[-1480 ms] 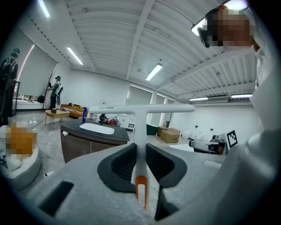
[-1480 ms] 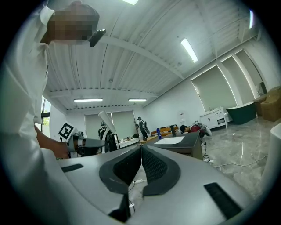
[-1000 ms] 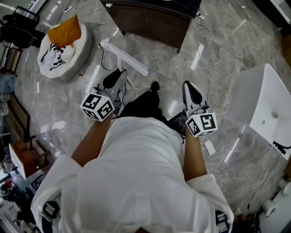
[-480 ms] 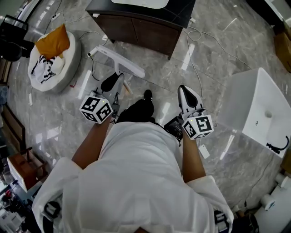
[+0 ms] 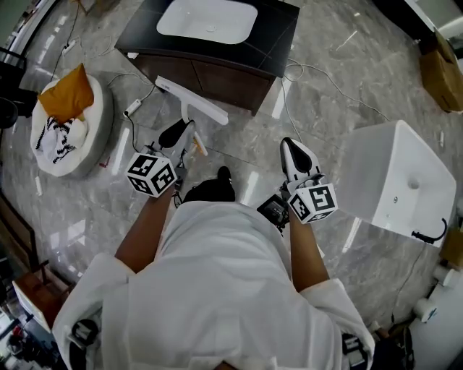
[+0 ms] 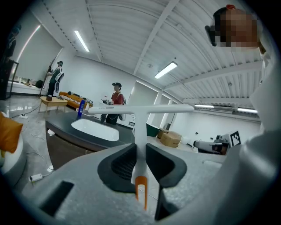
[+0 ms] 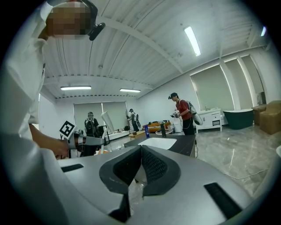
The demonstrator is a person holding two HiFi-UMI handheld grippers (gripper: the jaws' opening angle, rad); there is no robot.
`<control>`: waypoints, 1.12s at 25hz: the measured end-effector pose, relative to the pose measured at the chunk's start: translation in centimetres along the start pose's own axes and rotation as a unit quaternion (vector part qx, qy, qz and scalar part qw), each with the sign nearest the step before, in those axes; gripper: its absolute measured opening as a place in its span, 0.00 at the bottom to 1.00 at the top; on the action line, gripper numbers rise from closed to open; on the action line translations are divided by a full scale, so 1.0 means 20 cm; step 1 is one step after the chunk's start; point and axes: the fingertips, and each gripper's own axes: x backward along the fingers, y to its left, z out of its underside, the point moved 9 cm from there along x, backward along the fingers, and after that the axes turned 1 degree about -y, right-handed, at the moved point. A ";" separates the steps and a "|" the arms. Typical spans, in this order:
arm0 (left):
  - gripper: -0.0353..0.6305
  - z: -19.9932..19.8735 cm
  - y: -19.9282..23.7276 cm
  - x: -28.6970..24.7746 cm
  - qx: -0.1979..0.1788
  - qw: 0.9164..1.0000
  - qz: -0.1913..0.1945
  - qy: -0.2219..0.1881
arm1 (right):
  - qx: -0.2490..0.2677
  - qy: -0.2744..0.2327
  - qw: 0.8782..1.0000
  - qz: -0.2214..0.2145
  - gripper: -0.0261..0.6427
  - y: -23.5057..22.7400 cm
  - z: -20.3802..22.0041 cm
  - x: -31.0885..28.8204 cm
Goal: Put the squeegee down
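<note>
The left claw (image 5: 179,134) is pinching the squeegee (image 5: 192,101) by its white handle, with the two dark pads closed on the shaft from either side. The handle's orange end pokes out behind the pads, toward the claw's body. Straight out past the claw tips, the long white blade sits crosswise at the top of the handle, held up in the air, not resting on anything. Beyond the blade, ahead of this claw, stands a dark cabinet (image 5: 239,54) with a white basin (image 5: 207,18) set in its top. Off to the claw's left, well apart from it, a round white cushion bed (image 5: 98,126) lies on the grey marble floor (image 5: 325,94) with an orange pillow (image 5: 66,94) on it. A thin cable (image 5: 137,119) trails on the floor between that bed and the claw. The right claw (image 5: 295,153) is pressed together, its pads meeting along a line. A pale mottled patch shows in the slit below the pads in the right gripper view, and I cannot tell what it is. To the right of this claw, near it, a white box-shaped basin unit (image 5: 394,181) stands on the floor. Both claws are held out in front of the person's white shirt (image 5: 224,282), apart from each other.
</note>
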 end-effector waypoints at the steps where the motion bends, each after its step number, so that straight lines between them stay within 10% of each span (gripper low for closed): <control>1: 0.18 -0.02 0.03 -0.04 0.002 1.000 0.004 0.003 | 0.002 0.001 1.000 0.002 0.06 -0.02 -0.02 -0.03; 28: 0.17 -0.15 0.19 -0.86 0.029 0.996 0.079 0.025 | -0.002 -0.007 0.999 0.049 0.06 -0.59 -0.23 -0.43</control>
